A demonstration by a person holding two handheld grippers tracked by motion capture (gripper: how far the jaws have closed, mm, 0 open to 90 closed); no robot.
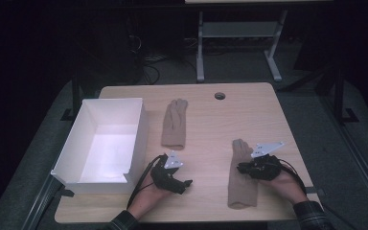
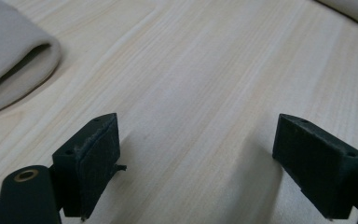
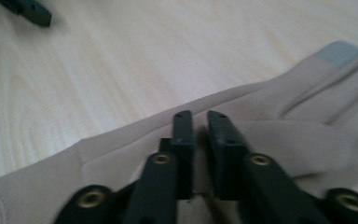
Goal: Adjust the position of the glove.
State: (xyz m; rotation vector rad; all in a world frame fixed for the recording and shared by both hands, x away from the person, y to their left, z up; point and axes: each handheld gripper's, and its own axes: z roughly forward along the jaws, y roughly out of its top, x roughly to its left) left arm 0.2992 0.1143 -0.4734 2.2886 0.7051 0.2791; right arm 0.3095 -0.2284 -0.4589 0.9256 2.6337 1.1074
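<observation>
Right gripper (image 1: pixel 243 168): over the middle of the near glove (image 1: pixel 242 177), pointing left across it. In the right gripper view the two black jaws stand almost together, a narrow slit between them; whether a fold of fabric sits in that slit, or the pads press on the cloth, cannot be told. The gripper (image 3: pixel 199 140) hovers right at the fabric.
Right hand (image 1: pixel 287 184): comes in from the near right edge, dark plaid sleeve (image 1: pixel 311 215) at the wrist.
Near glove: beige, lying flat on the right part of the tabletop (image 1: pixel 211 120), fingers pointing far, cuff toward the near edge. The right gripper view shows it (image 3: pixel 270 140) with a grey fingertip patch (image 3: pixel 340 52).
Left gripper (image 1: pixel 187 184): near the front edge, left of centre, jaws spread wide with bare wood between them; pinching nothing. In the left gripper view the gripper (image 2: pixel 196 154) faces plain tabletop (image 2: pixel 205 70).
Left hand (image 1: pixel 148 194): enters from the near edge, just beside the box.
Far glove (image 1: pixel 174 123): beige, flat, fingers pointing far, left of centre and farther back; well apart from the near glove. Its cuff (image 2: pixel 14 70) appears at the left edge of the left gripper view.
White box (image 1: pixel 136 136): open-topped, at the left edge of the tabletop, just left of the far glove; inside bare.
Cable hole (image 1: pixel 220 95): round, at the far edge of the tabletop.
</observation>
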